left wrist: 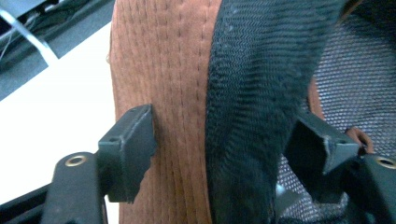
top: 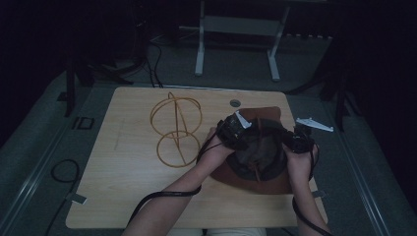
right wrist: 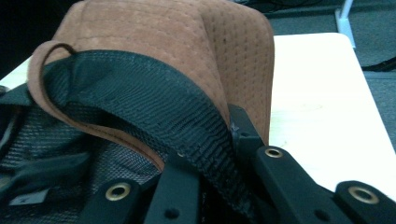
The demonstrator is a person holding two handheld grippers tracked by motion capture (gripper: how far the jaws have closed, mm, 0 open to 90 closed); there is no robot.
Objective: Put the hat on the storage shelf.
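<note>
A brown suede hat (top: 260,116) with a black mesh lining (top: 260,152) lies crown-down at the right of the wooden table (top: 128,187). My left gripper (top: 235,132) is at the hat's left rim. In the left gripper view (left wrist: 224,140) its jaws press from both sides on the brown brim (left wrist: 159,70) and the black inner band (left wrist: 261,70). My right gripper (top: 299,140) is at the right rim. In the right gripper view (right wrist: 226,135) it is shut on the black band (right wrist: 140,88) where that meets the brown brim (right wrist: 154,32).
A gold wire stand (top: 175,130) made of rings lies on the table left of the hat. A white plastic piece (top: 314,124) rests near the table's right edge. A round cable hole (top: 235,103) is at the back edge. A white table frame (top: 236,29) stands behind.
</note>
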